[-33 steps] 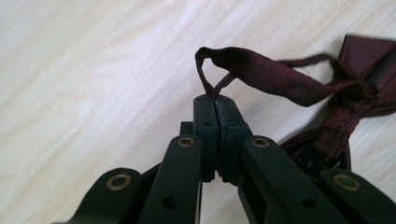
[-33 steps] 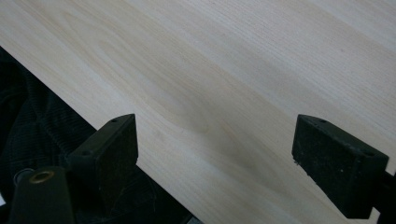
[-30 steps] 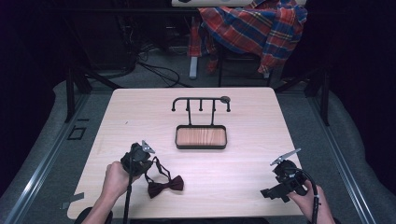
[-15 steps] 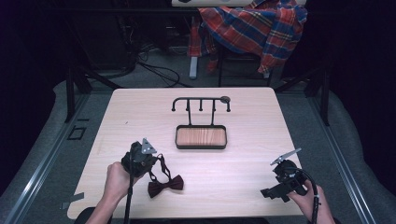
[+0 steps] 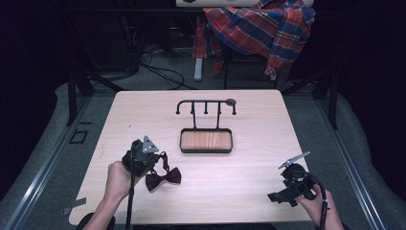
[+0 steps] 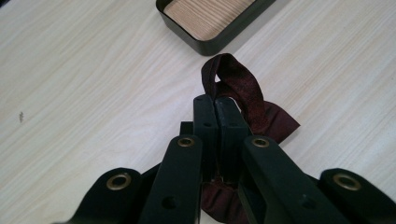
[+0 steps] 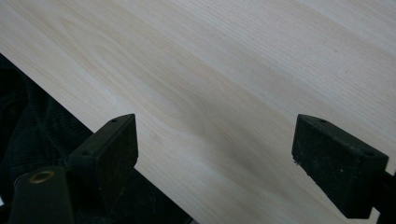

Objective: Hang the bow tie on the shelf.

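Note:
A dark red bow tie lies on the light wooden table, near its front left. My left gripper is held just left of the bow tie, and its jaws are shut on the tie's neck strap. In the left gripper view the strap loops up past my left gripper and the bow's cloth lies behind it. My right gripper rests at the front right corner. In its own view my right gripper stands wide open over bare wood.
A black hook rack rises from a black tray with a wooden floor at the table's middle. The tray's corner lies just beyond the strap. A plaid cloth hangs on a chair behind the table.
My left gripper has moved slightly away from the front edge, pulling the bow tie along by its strap. The right gripper has stayed put.

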`<action>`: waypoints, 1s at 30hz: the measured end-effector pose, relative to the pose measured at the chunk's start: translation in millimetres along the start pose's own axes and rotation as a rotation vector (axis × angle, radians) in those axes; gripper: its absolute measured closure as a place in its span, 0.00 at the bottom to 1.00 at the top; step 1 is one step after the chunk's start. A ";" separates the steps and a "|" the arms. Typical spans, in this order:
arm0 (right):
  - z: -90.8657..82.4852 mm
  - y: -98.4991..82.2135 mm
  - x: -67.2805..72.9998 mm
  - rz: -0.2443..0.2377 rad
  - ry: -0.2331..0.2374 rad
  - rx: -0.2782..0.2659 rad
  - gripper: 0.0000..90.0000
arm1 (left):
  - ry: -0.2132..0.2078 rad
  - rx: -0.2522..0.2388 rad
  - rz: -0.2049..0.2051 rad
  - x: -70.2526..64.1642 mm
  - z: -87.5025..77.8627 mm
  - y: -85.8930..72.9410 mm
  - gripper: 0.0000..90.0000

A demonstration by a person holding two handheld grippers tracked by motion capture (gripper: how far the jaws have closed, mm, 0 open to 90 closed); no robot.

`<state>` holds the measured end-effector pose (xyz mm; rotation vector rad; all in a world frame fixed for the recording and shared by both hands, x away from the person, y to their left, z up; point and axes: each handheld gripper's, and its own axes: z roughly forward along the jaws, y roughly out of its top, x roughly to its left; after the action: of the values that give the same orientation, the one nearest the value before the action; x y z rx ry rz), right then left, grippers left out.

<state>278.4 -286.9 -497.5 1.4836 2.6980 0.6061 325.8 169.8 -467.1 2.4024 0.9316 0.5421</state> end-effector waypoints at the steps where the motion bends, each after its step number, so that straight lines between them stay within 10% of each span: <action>1: -0.4 0.1 -0.2 -0.006 -0.007 0.006 0.16 | 0.004 -0.003 0.004 1.3 -1.4 1.4 0.98; 30: -0.1 -0.3 -2.6 0.007 0.011 -0.029 0.15 | 0.031 -0.025 0.041 23.1 -12.5 38.3 0.98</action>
<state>279.6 -289.2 -498.0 1.4880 2.6815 0.6526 354.4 165.4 -430.8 2.4010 0.8853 0.6039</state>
